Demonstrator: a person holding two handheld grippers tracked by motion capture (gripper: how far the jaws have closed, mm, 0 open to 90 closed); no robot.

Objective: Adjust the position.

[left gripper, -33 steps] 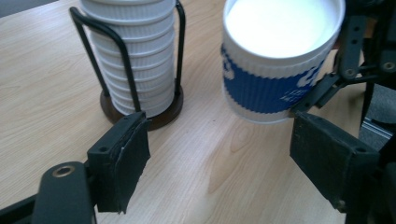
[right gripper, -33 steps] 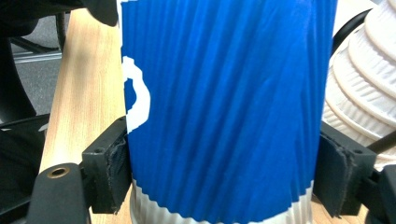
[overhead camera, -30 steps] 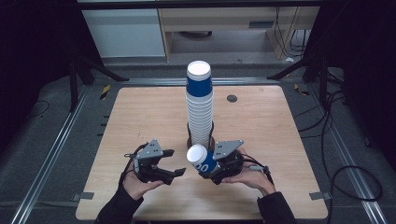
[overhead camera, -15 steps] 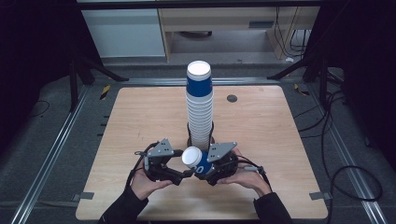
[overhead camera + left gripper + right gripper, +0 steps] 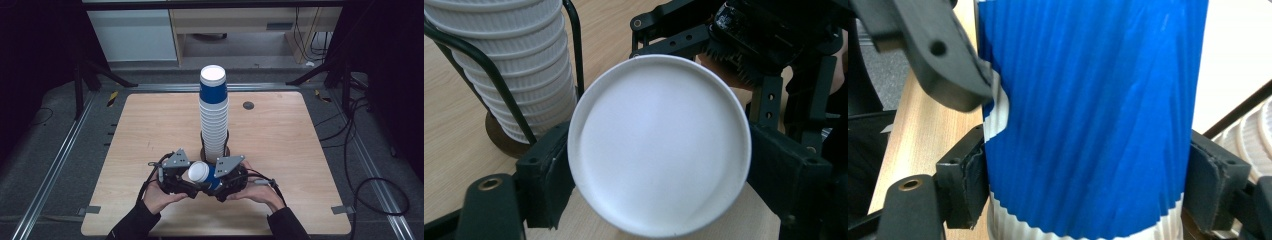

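Observation:
A blue ribbed paper cup (image 5: pixel 202 173) lies on its side above the table's near edge, its white base (image 5: pixel 659 150) turned toward the left hand. My right gripper (image 5: pixel 212 181) is shut on the cup's blue wall (image 5: pixel 1088 125), one pad on each side. My left gripper (image 5: pixel 192 182) comes in from the left, and its pads (image 5: pixel 546 172) press on either side of the cup's base end. One of the left gripper's fingers (image 5: pixel 943 55) lies against the cup in the right gripper view. A tall stack of upside-down cups (image 5: pixel 214 112) stands just behind both grippers.
The stack sits in a black wire holder (image 5: pixel 499 85) on a round dark foot (image 5: pixel 499 140). The wooden table (image 5: pixel 280 145) has a small dark disc (image 5: pixel 248 105) at the back right. Cables trail from both grippers toward the near edge.
The left gripper has moved right, up to the cup, and its jaws now sit around the cup's base end. The right gripper and cup have barely shifted.

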